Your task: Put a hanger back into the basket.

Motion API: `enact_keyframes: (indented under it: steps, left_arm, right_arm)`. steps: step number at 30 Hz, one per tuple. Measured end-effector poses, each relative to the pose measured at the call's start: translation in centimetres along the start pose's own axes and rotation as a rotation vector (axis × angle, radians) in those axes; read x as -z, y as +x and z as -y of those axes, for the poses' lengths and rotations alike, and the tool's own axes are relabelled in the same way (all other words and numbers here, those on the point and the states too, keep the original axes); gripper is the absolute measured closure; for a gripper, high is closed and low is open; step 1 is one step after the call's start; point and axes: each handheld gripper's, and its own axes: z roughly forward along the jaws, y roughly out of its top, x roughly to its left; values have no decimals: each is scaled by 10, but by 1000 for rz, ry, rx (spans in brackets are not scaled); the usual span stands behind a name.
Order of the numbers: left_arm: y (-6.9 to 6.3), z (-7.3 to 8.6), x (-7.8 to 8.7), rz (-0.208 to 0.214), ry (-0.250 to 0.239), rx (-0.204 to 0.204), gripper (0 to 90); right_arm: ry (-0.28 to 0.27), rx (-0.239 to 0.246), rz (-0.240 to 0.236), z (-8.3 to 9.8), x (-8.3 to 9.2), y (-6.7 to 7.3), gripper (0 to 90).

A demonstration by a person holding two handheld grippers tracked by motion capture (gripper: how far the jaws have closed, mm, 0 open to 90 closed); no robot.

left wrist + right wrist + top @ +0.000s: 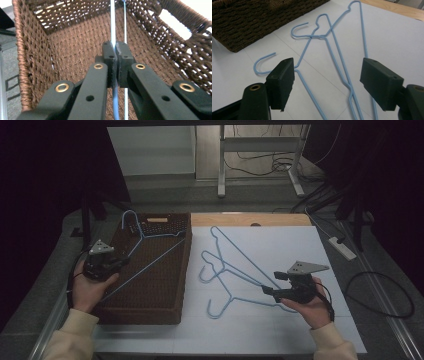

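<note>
The left gripper (115, 53) is clamping a thin light-blue wire hanger (150, 257), which is lying slantwise across the brown wicker basket (150, 312). The right gripper (327, 82) is hovering with jaws wide apart over three matching hangers (235, 270), which are lying tangled on the white table (300, 245).

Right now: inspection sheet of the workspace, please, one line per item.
Surface: white sheet over the table; wood strip at the far edge.
Job's things: blue wire hanger in the brown wicker basket; three hangers on the sheet.
Clutter: nothing seen.
Grippers: left gripper shut on the basket hanger's wire; right gripper open above the loose hangers.
Cables: power strip and black cable loop right of the table.
Surroundings: dark curtains, white frame legs behind.
</note>
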Motion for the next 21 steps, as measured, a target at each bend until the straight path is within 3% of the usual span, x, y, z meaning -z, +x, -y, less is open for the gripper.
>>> enact_keyframes:
  steps: [9,12,18,21]
  left_arm:
    - [3,2,-9,-27,47,10,878]
    - [4,4,-14,-34,91,6,877]
    - [7,5,-28,-98,188,-1,875]
    - [8,4,-31,-115,211,-5,875]
  right_arm:
    - [8,4,-2,1,-2,0,283]
    - [10,1,-2,1,-3,0,283]
    - [17,2,-5,2,-4,1,283]
    - [24,4,-6,2,-5,0,283]
